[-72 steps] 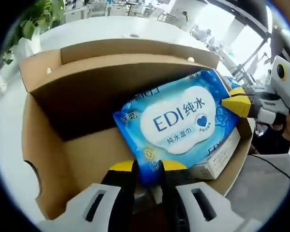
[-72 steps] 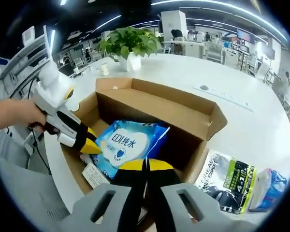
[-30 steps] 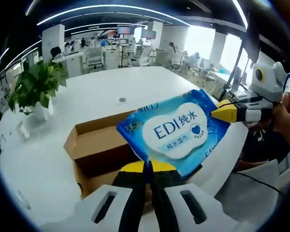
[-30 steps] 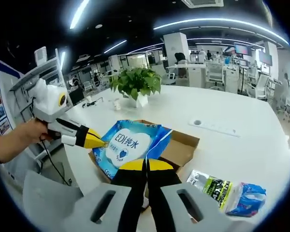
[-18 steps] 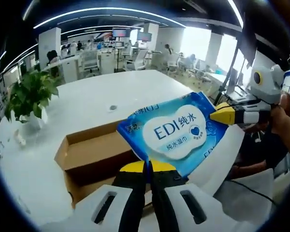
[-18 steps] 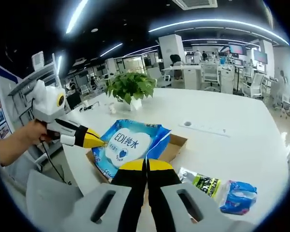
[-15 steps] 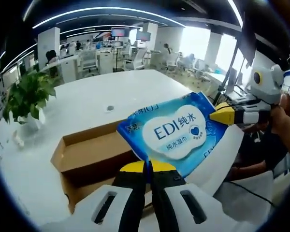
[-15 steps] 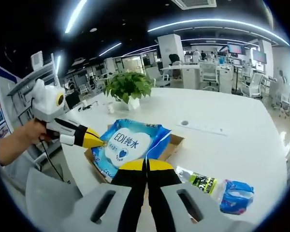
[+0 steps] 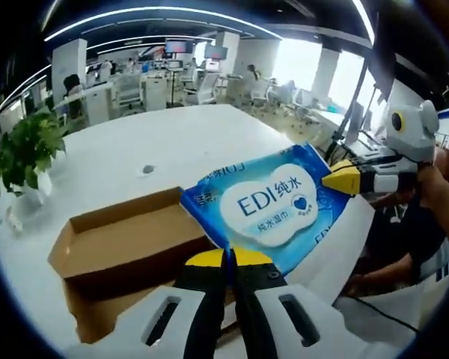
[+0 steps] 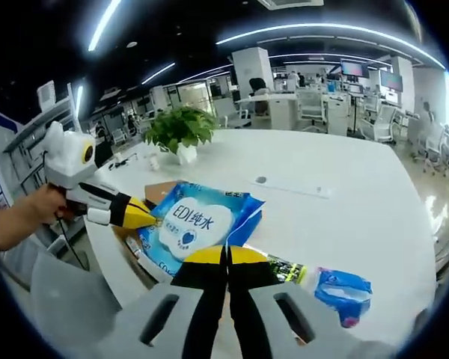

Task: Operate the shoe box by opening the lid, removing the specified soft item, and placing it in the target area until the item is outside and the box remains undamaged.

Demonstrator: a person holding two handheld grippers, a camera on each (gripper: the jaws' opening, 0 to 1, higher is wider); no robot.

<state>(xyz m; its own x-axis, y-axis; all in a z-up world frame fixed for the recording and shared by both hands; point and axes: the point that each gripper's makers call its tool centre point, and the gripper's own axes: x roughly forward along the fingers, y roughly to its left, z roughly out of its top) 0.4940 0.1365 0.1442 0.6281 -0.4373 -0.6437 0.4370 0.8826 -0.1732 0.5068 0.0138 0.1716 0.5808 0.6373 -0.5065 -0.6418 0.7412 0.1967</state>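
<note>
A blue wet-wipes pack (image 9: 273,203) hangs in the air above the table, held at two ends. My left gripper (image 9: 231,259) is shut on its near edge, and my right gripper (image 9: 343,179) comes in from the right with its yellow tips pinching the pack's far corner. In the right gripper view the same pack (image 10: 197,221) has my right gripper (image 10: 226,256) shut on its lower edge and my left gripper (image 10: 138,213) clamped on its left side. The open cardboard shoe box (image 9: 127,243) stands on the white table, below and to the left of the pack.
On the white table (image 10: 337,202) a black-and-green packet (image 10: 286,268) and a blue packet (image 10: 345,288) lie to the right of the pack. A potted plant (image 10: 178,129) stands at the far side. A person's hand (image 10: 19,217) holds the left gripper.
Both grippers have lifted the pack out of the box and carried it sideways. The box now lies lower left in the left gripper view, and the packets sit closer in the right.
</note>
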